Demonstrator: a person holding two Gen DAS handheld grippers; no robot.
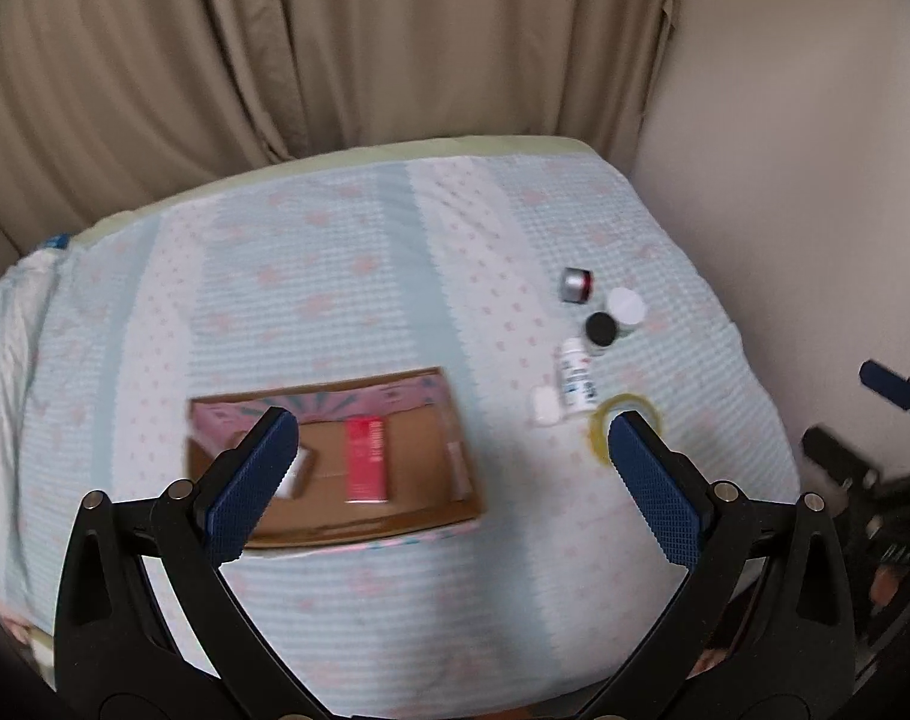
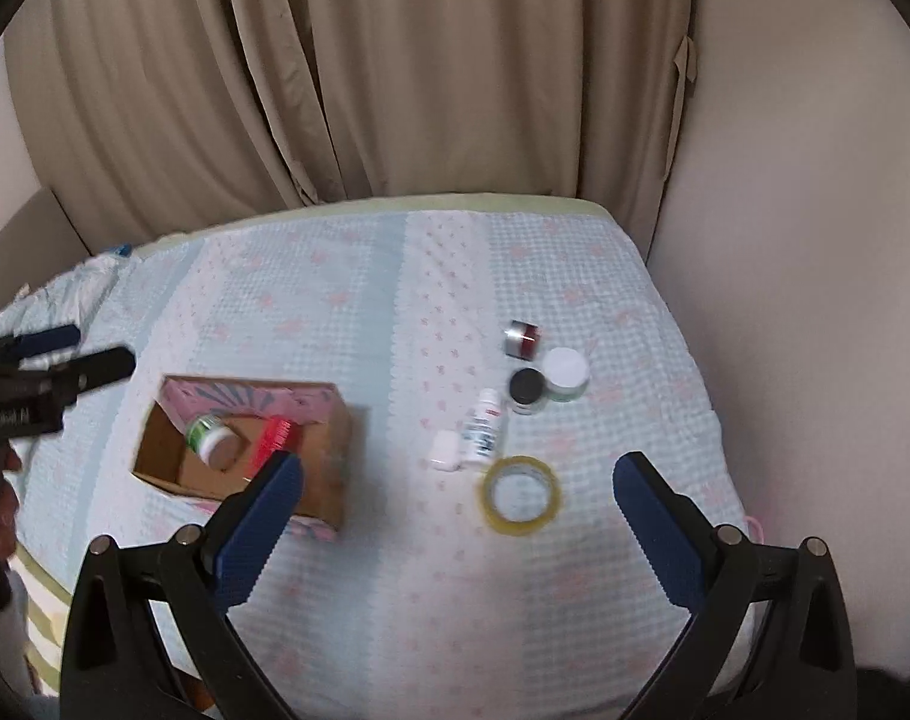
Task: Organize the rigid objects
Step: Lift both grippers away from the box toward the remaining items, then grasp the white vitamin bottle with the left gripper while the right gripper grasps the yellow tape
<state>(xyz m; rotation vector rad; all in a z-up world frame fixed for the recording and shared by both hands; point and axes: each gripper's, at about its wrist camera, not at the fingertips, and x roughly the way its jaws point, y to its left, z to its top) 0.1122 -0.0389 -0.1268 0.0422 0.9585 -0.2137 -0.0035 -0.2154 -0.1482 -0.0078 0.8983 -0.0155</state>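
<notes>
A: We are holding the left gripper (image 1: 452, 468) above the near half of the bed, its blue fingers (image 1: 251, 480) spread wide and carrying nothing.

B: And we are keeping the right gripper (image 2: 457, 507) just as wide, also with nothing between its pads. It is hanging over open quilt, with the tape roll (image 2: 520, 495) lying flat just ahead of the gap.

A: Beyond our left finger the cardboard box (image 1: 455, 462) is sitting open-topped, a red carton (image 1: 368, 459) lying flat inside it. From the right wrist view we are also seeing a green-labelled bottle (image 2: 210, 438) leaning in its left end.

B: To the right of the box a broad strip of bare quilt is giving us room. Then the cluster is starting: a small white case (image 2: 444, 450) touching a white bottle (image 2: 483, 429) lying on its side, a black-lidded jar (image 2: 526, 390) and a white-lidded jar (image 2: 565, 373) just beside each other, and a red and silver jar (image 2: 522, 339) farthest back.

A: The bed (image 1: 347, 276) is running clear up to the curtain (image 1: 335, 42) at the far edge.

B: And the wall (image 2: 802, 300) is standing close against its right edge, near the jars.
</notes>
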